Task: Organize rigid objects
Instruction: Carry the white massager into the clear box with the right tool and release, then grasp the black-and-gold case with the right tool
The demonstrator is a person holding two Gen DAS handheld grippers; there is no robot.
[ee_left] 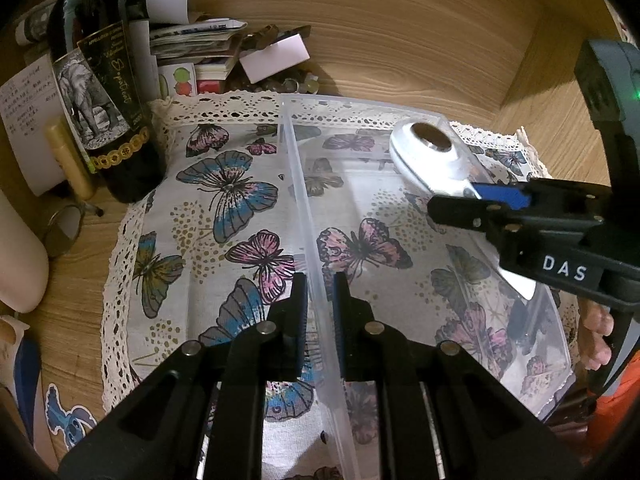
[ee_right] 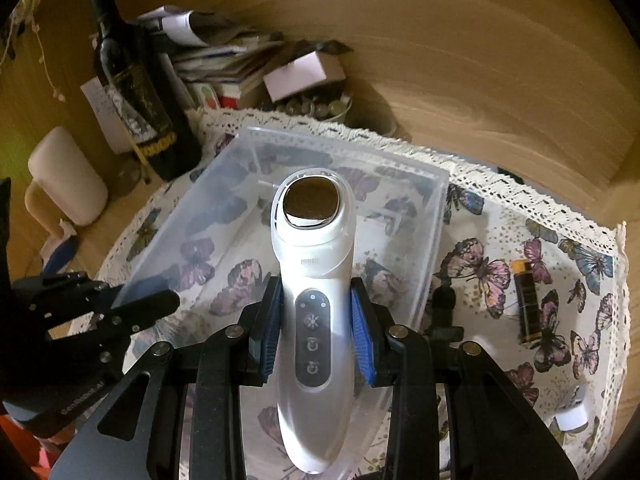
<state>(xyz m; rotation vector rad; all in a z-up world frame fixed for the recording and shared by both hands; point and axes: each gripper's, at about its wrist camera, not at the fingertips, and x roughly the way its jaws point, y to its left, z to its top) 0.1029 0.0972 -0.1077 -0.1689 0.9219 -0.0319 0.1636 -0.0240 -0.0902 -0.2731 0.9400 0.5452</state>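
Observation:
A clear plastic bin [ee_left: 304,208] sits on a butterfly-print cloth [ee_left: 224,200]; it also shows in the right wrist view [ee_right: 436,216]. My left gripper [ee_left: 320,312] is shut on the bin's left wall, one finger on each side of it. My right gripper [ee_right: 316,328] is shut on a white handheld device [ee_right: 312,248] with a dark round metal head and holds it above the bin's inside. From the left wrist view the device [ee_left: 428,152] hangs over the bin's far right part, held by the right gripper [ee_left: 480,204].
A dark wine bottle [ee_left: 104,92] stands left of the cloth, with stacked papers and small boxes [ee_left: 200,44] behind. A dark cylindrical tube [ee_right: 528,300] lies on the cloth right of the bin. A white cup [ee_right: 68,176] stands at the left. Wooden walls enclose the back and right.

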